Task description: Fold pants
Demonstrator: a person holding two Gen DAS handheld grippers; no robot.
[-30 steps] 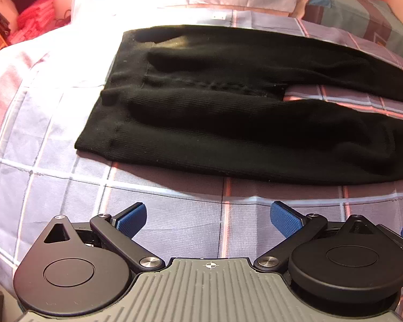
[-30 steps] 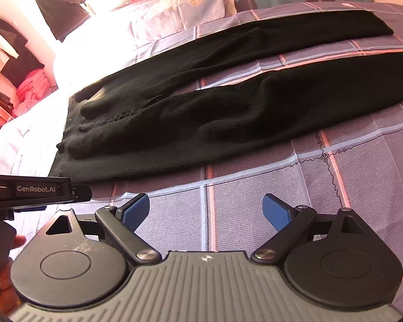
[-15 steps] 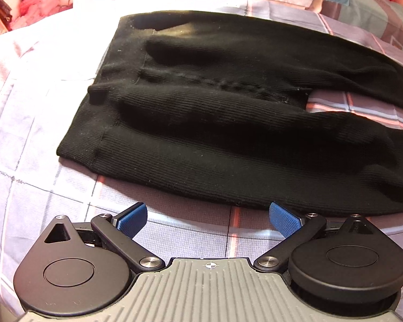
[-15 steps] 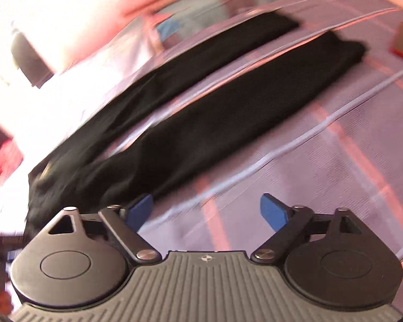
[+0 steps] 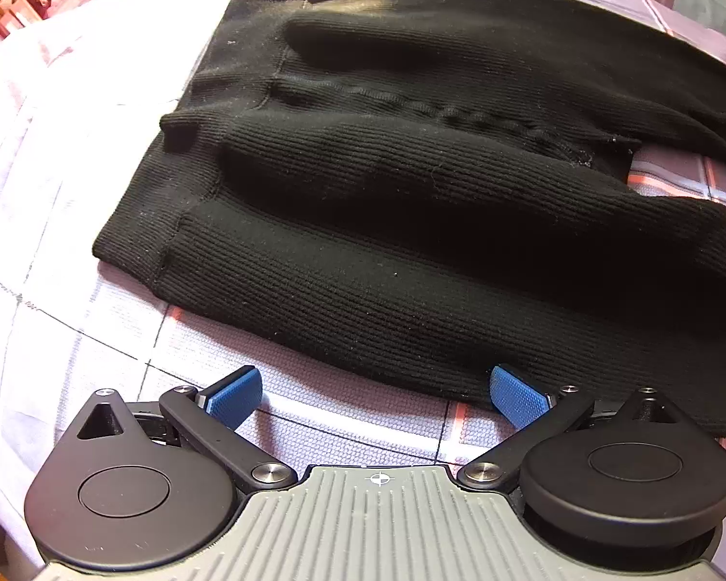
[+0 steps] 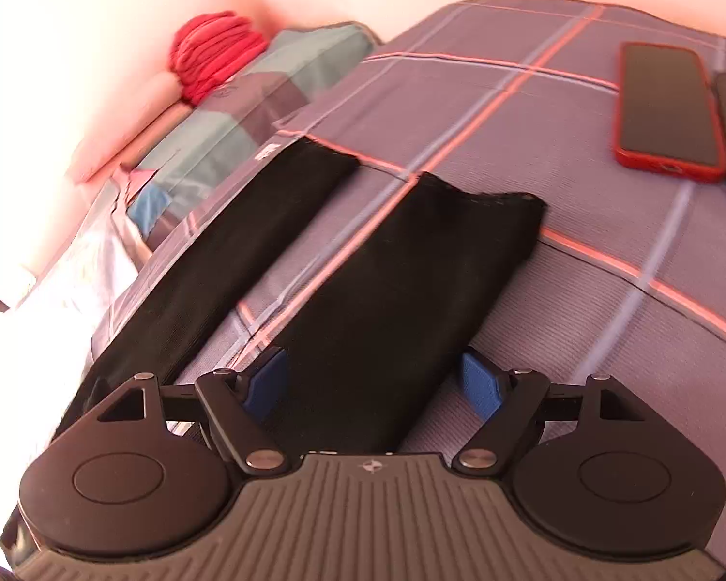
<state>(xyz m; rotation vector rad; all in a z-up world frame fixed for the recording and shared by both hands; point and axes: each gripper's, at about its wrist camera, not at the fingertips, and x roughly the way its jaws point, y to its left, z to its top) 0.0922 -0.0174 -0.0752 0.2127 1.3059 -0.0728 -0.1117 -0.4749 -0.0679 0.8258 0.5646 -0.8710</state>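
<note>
So the black pants (image 5: 411, 203) lie flat on a plaid bedsheet (image 5: 72, 222) — waistband end just ahead of the left gripper (image 5: 377, 387), whose blue pads sit wide apart with nothing between them, right at the near hem of the fabric. The right gripper (image 6: 372, 382) is spread too, its pads straddling the nearer leg (image 6: 392, 300), which runs away toward its cuff; I can't tell if they touch it. The knit is ribbed, soft, a bit linty. Beyond the cuffs, a red-cased phone (image 6: 668, 106) — flat, glossy.
</note>
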